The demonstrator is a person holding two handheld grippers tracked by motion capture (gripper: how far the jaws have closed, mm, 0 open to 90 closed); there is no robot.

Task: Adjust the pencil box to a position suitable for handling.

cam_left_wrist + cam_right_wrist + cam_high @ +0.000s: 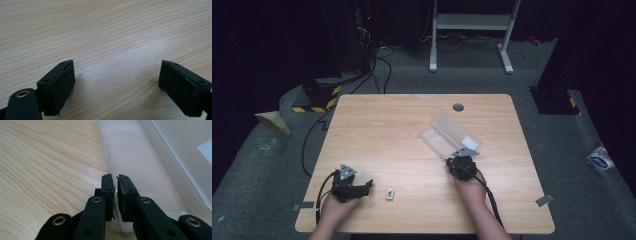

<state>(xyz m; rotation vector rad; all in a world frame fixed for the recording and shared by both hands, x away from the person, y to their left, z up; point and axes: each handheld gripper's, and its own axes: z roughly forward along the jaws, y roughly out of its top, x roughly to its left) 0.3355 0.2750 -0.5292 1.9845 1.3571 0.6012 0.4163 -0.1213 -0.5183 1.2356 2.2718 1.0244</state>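
A clear plastic box (pixel 447 131) lies open on the wooden table (pixel 387 130), right of centre; a white label shows on its raised half. My right gripper (pixel 460 158) is at the box's near corner. In the right gripper view its jaws (pixel 116 182) are shut on the thin front edge of the clear box (pixel 140 157), one pad on each side of the rim. My left gripper (pixel 363 186) rests near the front left of the table, open, with bare wood between its pads (pixel 116 72). A small white block (pixel 389 194) lies just right of it, untouched.
A grey cable grommet (pixel 458 107) sits near the table's far edge. Grey tape tabs (pixel 544 200) mark the front corners. On the floor behind stands a white frame (pixel 472 22), cables trail at the back left, and a blue-and-white packet (pixel 601 159) lies to the right.
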